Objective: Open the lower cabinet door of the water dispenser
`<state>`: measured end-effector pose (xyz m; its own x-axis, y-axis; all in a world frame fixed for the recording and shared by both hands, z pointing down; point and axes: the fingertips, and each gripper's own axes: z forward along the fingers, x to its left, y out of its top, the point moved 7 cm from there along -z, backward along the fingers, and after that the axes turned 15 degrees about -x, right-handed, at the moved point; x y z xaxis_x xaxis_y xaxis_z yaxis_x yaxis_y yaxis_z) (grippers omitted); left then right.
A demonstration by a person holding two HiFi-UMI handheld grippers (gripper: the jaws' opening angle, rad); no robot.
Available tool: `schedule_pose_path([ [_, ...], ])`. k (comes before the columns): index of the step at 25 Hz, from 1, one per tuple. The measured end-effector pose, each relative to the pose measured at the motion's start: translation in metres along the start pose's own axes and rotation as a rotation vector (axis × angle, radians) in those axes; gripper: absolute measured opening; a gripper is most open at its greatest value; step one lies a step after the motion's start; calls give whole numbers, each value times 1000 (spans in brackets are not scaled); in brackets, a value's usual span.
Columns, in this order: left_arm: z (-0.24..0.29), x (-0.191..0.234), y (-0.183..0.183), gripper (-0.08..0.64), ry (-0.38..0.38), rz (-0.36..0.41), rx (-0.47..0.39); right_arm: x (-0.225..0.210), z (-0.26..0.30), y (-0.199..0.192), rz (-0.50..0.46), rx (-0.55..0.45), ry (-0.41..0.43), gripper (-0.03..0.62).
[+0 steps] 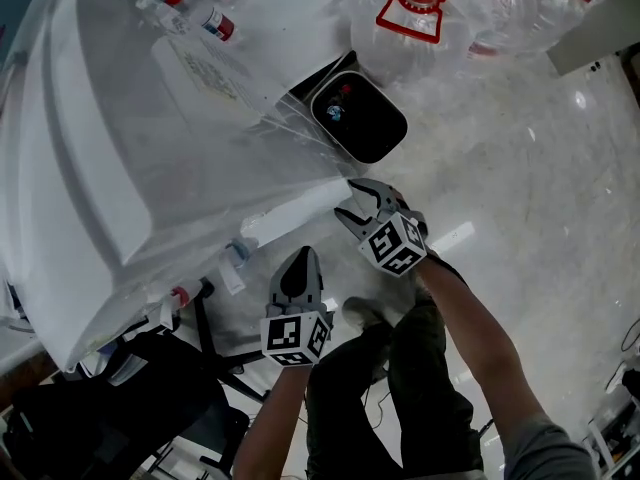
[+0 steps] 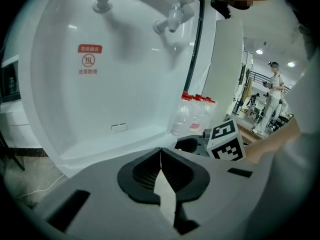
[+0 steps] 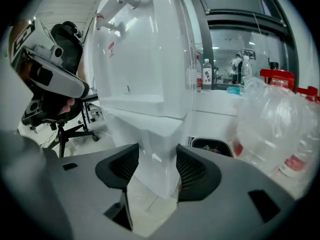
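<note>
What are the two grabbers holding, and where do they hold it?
Nothing is squeezed yet. The right gripper has its open jaws around the edge of the white plastic cabinet door. The left gripper is shut and empty.

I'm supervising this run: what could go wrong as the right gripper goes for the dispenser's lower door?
1. The right gripper has its jaws open around the white door edge; clear film seems to cover it, so the grip may slip.
2. The black bin stands close beside; a swinging door could hit it.
3. The left gripper is shut and off the dispenser, so nothing braces it.
</note>
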<state>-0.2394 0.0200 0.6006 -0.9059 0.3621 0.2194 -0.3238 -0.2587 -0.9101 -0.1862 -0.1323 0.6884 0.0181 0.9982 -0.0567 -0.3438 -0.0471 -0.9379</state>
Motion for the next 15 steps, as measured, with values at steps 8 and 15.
schedule_pose_path([
  [8, -9, -1, -2, 11, -49, 19, 21, 20, -17, -5, 44, 12, -79, 238],
  [15, -5, 1, 4, 11, -116, 76, 26, 31, -25, -8, 53, 30, -113, 239],
])
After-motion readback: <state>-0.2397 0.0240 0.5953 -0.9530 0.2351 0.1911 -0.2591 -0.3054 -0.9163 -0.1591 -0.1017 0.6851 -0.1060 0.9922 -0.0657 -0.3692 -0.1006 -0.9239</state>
